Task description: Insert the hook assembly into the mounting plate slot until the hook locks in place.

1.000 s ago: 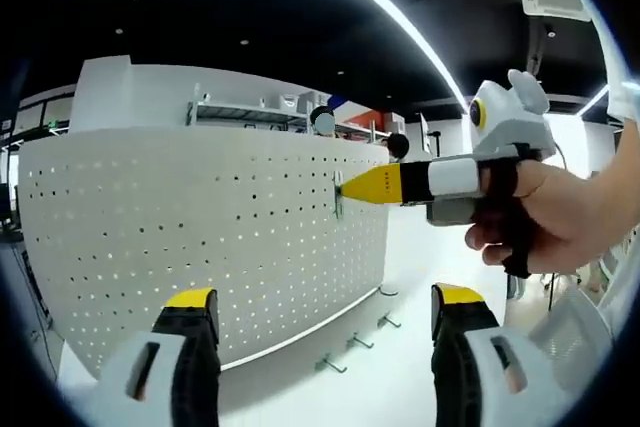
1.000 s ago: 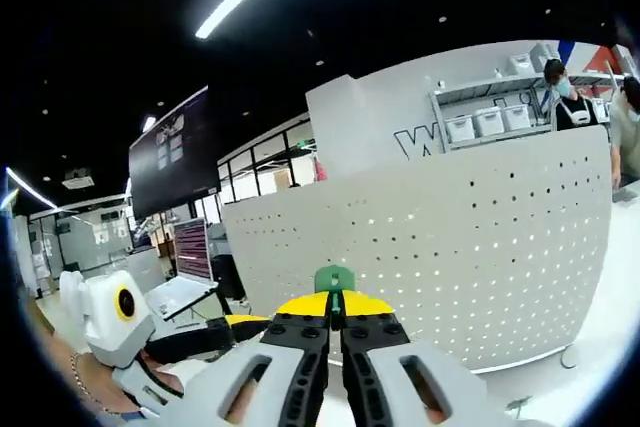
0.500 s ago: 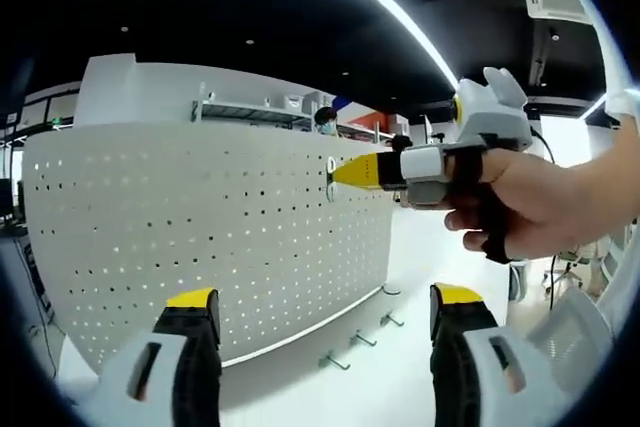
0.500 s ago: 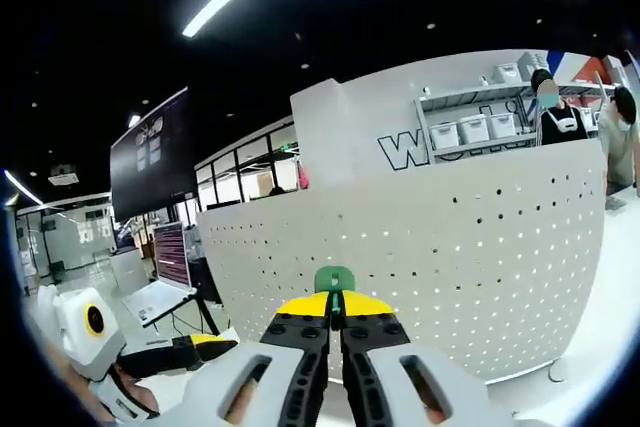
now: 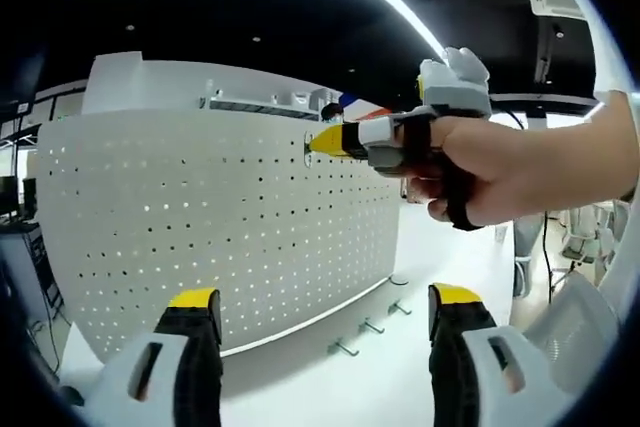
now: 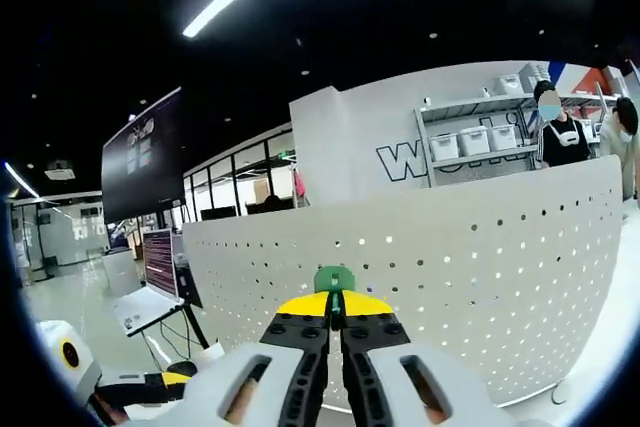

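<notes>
- My right gripper [image 6: 335, 319]: jaws together, clamped on the green tab of the hook assembly [image 6: 334, 278], at the top edge of the pegboard mounting plate [image 6: 480, 277].
- My left gripper [image 5: 325, 312]: jaws apart, holding nothing, facing the plate.
- My right hand [image 5: 500, 162] steers the yellow tips at the plate's upper holes.
- Handling, as I judge: the hook is small, light and stiff; the tab is the place to hold it.
- Spare hooks [image 5: 370, 327] lie at the plate's foot.
- Wall lettering beyond, a partial "W", unreadable otherwise.
</notes>
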Demonstrator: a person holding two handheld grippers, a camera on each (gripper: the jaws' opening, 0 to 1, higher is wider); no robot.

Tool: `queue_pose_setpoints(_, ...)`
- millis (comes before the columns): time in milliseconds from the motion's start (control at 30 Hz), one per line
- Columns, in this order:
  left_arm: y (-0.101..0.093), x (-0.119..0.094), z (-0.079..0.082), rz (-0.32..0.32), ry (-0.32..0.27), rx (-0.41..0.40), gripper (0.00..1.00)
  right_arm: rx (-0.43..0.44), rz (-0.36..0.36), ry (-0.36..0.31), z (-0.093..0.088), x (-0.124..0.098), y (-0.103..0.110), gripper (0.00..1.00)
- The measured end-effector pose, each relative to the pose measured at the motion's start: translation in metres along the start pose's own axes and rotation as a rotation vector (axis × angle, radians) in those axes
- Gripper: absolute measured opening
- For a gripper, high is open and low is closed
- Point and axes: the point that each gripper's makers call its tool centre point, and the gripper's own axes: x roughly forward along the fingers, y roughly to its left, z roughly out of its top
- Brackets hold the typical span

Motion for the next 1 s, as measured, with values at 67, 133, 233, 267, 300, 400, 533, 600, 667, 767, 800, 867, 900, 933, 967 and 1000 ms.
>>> queue_pose_setpoints(67,0.001,-0.001,-0.001,0.005,-0.002,0.001,0.88,-0.001,-0.009,-0.002,0.001,0.003,-0.003,0.0)
queue_pose_setpoints(133,0.001,-0.003,-0.002,0.005,-0.002,-0.005,0.88,-0.018,-0.015,-0.009,0.002,0.006,-0.002,0.0)
queue_pose_setpoints(233,0.002,-0.004,-0.005,0.011,-0.002,-0.007,0.88,-0.032,-0.024,-0.015,0.003,0.011,-0.003,0.0)
queue_pose_setpoints(267,0.002,-0.004,-0.005,0.011,-0.004,-0.013,0.88,-0.041,-0.027,-0.016,0.003,0.014,-0.002,0.0)
queue_pose_setpoints(300,0.003,-0.005,-0.005,0.011,-0.006,-0.017,0.88,-0.047,-0.03,-0.019,0.003,0.015,-0.002,0.0)
queue_pose_setpoints(400,0.005,-0.006,-0.006,0.017,-0.011,-0.018,0.87,-0.06,-0.032,-0.029,0.005,0.02,-0.001,0.0)
queue_pose_setpoints(533,0.008,-0.008,-0.006,0.025,-0.017,-0.028,0.87,-0.096,-0.034,-0.039,0.009,0.029,0.004,0.0)
queue_pose_setpoints(600,0.01,-0.009,-0.006,0.029,-0.021,-0.033,0.87,-0.107,-0.032,-0.044,0.009,0.033,0.008,0.0)
queue_pose_setpoints(667,0.012,-0.011,-0.007,0.034,-0.026,-0.037,0.87,-0.115,-0.038,-0.042,0.008,0.037,0.009,0.0)
queue_pose_setpoints(767,0.015,-0.013,-0.009,0.038,-0.027,-0.042,0.86,-0.126,-0.046,-0.048,0.009,0.042,0.01,0.0)
queue_pose_setpoints(800,0.015,-0.014,-0.009,0.041,-0.026,-0.044,0.87,-0.131,-0.051,-0.047,0.009,0.044,0.01,0.0)
queue_pose_setpoints(867,0.017,-0.015,-0.01,0.045,-0.029,-0.05,0.86,-0.129,-0.057,-0.052,0.011,0.047,0.009,0.0)
queue_pose_setpoints(900,0.019,-0.015,-0.011,0.051,-0.028,-0.053,0.86,-0.13,-0.059,-0.052,0.011,0.049,0.01,0.0)
queue_pose_setpoints(933,0.02,-0.016,-0.012,0.054,-0.029,-0.057,0.86,-0.132,-0.062,-0.05,0.011,0.051,0.011,0.0)
queue_pose_setpoints(967,0.02,-0.016,-0.012,0.055,-0.03,-0.062,0.86,-0.128,-0.061,-0.052,0.011,0.052,0.012,0.0)
queue_pose_setpoints(1000,0.02,-0.016,-0.012,0.056,-0.031,-0.063,0.86,-0.133,-0.061,-0.055,0.012,0.055,0.015,0.0)
